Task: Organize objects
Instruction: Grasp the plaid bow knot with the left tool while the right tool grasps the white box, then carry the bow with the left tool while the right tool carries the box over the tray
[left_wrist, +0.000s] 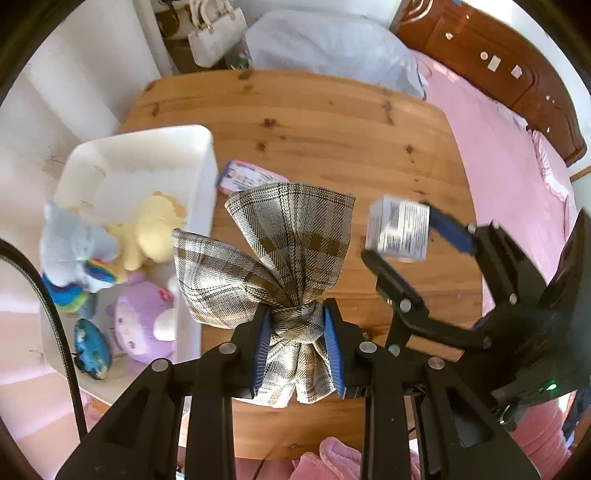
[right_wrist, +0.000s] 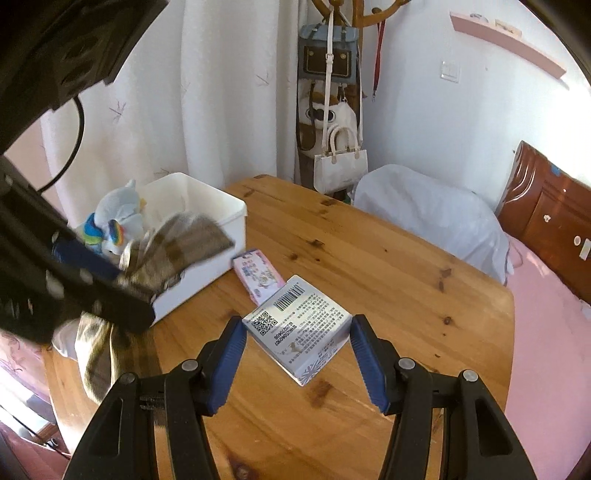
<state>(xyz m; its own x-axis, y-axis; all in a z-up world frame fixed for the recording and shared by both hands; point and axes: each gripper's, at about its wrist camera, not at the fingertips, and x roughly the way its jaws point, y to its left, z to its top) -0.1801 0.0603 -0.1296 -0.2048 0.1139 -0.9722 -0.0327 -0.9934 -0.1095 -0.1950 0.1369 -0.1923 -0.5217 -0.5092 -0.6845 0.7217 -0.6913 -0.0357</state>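
Note:
My left gripper (left_wrist: 295, 314) is shut on the knot of a grey plaid cloth bow (left_wrist: 280, 236), which hangs above the wooden table (left_wrist: 314, 122) beside the white bin (left_wrist: 147, 155). A white carton with printed text and a barcode (right_wrist: 295, 321) sits between the blue pads of my right gripper (right_wrist: 297, 325), which is shut on it; it is raised off the tabletop. The left wrist view shows the same carton (left_wrist: 399, 229) in the right gripper (left_wrist: 399, 232). The plaid bow (right_wrist: 192, 236) appears blurred over the bin (right_wrist: 207, 199) in the right wrist view.
The bin holds plush toys: a yellow one (left_wrist: 155, 229), a purple one (left_wrist: 144, 317) and a blue rainbow pony (right_wrist: 118, 218). A pink packet (right_wrist: 258, 277) lies on the table next to the bin. A bed with pink sheets (left_wrist: 517, 166) borders the table; bags (right_wrist: 340, 166) hang behind.

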